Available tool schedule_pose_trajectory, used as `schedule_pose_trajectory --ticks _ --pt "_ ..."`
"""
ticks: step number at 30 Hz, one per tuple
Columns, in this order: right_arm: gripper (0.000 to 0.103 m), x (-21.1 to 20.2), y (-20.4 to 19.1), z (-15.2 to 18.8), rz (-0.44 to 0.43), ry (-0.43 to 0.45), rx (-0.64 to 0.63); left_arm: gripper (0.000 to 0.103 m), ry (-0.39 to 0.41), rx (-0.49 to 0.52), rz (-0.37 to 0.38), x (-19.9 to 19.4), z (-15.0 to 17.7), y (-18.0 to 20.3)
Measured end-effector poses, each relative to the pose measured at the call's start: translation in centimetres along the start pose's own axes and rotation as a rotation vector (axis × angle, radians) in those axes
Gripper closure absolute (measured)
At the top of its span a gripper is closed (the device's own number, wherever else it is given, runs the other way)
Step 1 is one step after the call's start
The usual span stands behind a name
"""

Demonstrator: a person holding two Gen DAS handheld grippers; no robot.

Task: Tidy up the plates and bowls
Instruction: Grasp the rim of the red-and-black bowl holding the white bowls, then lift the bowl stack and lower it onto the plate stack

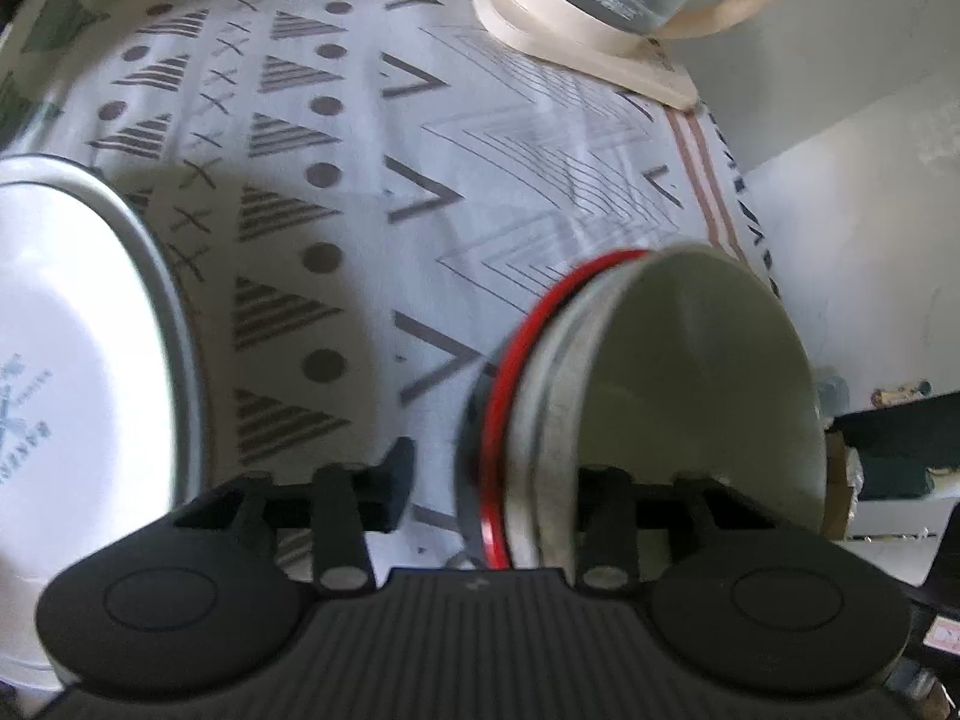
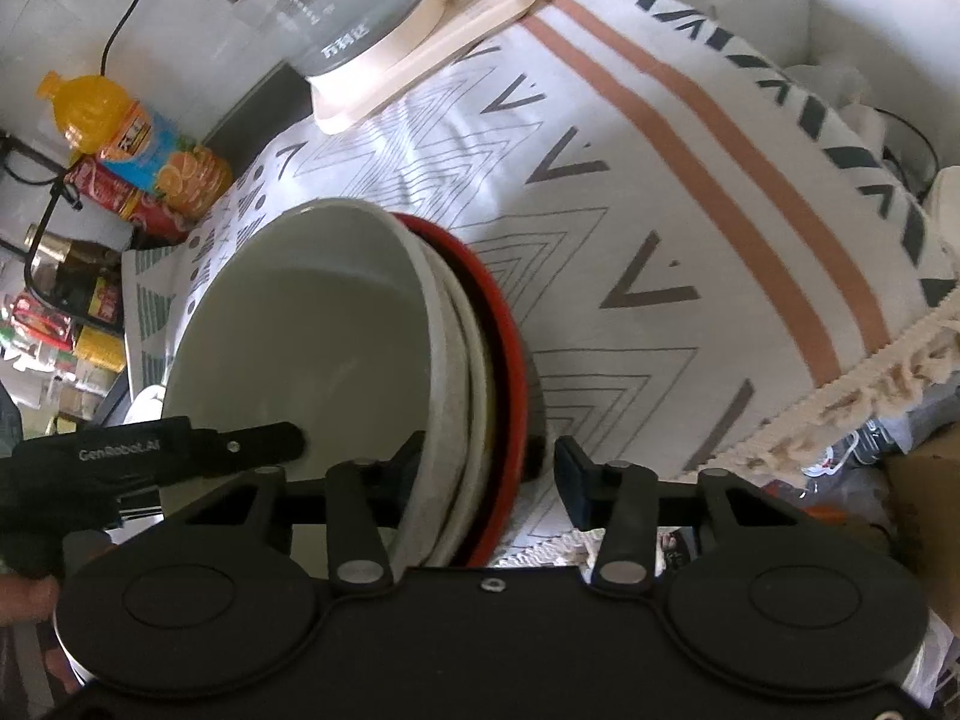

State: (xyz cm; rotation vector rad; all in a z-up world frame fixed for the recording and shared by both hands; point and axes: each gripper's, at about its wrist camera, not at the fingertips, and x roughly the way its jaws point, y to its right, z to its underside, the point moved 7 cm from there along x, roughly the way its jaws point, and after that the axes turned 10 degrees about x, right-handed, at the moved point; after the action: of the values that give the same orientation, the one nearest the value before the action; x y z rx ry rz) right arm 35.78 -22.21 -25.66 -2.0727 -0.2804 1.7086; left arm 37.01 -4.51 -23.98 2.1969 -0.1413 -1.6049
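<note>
My right gripper (image 2: pixel 483 468) stands wide open around the rims of a tilted stack, a white bowl (image 2: pixel 312 324) with a red plate (image 2: pixel 510 360) behind it, and my left gripper (image 1: pixel 498 483) is also open, its right finger hidden inside the bowl, so I cannot tell if it pinches. The stack leans over the patterned cloth (image 2: pixel 690 192). Far behind stands a glass kettle (image 2: pixel 354 6), a juice bottle (image 2: pixel 138 132) far left; another white plate (image 1: pixel 78 360) lies left.
</note>
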Motion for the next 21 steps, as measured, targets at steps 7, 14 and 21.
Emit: schedule_pose_trajectory --ticks 7,14,21 --pt "0.068 -0.1 -0.1 -0.6 0.023 0.001 -0.026 0.074 0.018 0.019 -0.006 -0.4 0.0 0.9" --pt "0.07 -1.0 -1.6 -1.7 -0.004 0.036 -0.063 0.074 0.099 0.032 -0.021 -2.6 -1.8 1.2" --pt "0.07 -1.5 -4.1 -2.7 -0.029 0.057 -0.115 0.075 0.164 -0.011 -0.025 -5.4 -2.5 0.1"
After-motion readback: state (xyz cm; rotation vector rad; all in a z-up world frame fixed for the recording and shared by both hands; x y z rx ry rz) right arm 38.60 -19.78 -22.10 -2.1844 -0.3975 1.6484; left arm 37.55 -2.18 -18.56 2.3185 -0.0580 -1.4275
